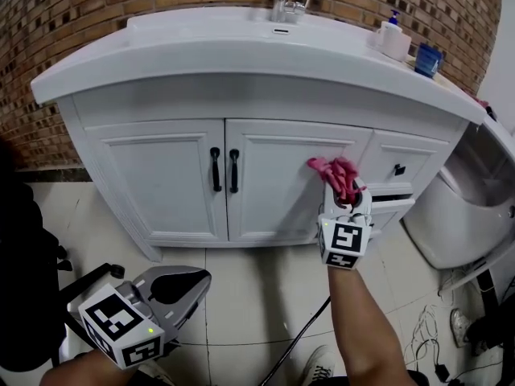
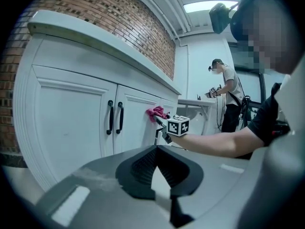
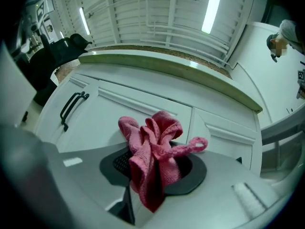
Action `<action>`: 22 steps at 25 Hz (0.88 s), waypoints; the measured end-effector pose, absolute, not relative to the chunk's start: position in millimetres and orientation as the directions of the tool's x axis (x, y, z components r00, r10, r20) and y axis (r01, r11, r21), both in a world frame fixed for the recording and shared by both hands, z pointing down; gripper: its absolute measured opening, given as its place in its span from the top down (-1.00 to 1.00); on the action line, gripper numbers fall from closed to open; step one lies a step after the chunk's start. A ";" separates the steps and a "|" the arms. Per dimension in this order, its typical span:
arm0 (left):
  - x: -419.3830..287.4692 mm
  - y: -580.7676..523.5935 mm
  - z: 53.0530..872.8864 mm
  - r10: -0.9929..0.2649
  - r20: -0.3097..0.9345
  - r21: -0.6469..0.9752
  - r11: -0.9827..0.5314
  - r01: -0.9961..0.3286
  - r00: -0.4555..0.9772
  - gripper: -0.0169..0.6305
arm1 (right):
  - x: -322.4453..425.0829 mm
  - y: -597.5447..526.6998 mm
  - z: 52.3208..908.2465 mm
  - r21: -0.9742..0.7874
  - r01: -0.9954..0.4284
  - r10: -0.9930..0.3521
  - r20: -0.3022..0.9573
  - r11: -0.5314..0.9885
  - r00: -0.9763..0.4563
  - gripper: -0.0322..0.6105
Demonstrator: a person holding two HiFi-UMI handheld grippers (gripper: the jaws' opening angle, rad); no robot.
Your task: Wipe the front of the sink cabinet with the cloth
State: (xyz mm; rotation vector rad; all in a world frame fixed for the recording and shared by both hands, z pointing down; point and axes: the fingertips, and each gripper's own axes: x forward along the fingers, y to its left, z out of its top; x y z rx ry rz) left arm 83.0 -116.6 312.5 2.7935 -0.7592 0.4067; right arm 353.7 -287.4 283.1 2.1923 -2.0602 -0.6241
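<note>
A crumpled pink cloth (image 1: 338,174) is pressed against the right door (image 1: 273,191) of the white sink cabinet, near the door's upper right corner. My right gripper (image 1: 348,199) is shut on it. In the right gripper view the cloth (image 3: 152,156) bunches out of the closed jaws of the right gripper (image 3: 152,175), close to the door panel. My left gripper (image 1: 189,284) hangs low at the left over the floor, well away from the cabinet, shut with nothing in it. In the left gripper view, past the left gripper (image 2: 159,168), the cloth (image 2: 157,112) shows on the door.
Two black handles (image 1: 224,170) sit where the doors meet. Drawers with a black knob (image 1: 399,170) lie right of the cloth. A white toilet (image 1: 459,215) stands at the right, a black chair (image 1: 24,280) at the left. A cable (image 1: 302,336) crosses the tiled floor. On the counter are a soap bottle (image 1: 393,37) and a blue cup (image 1: 427,59).
</note>
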 end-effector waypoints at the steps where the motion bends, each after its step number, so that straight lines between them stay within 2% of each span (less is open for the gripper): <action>1: 84.3 -116.5 312.6 -0.457 0.319 0.137 -0.845 -0.518 0.830 0.93 | 354.0 -287.3 289.5 0.320 -0.943 -0.973 -0.232 -0.094 0.019 0.46; 22: 81.8 -120.0 317.7 -0.461 0.322 0.150 -0.837 -0.526 0.827 0.93 | 355.5 -291.0 432.0 0.297 -0.955 -0.999 0.043 -0.012 0.026 0.46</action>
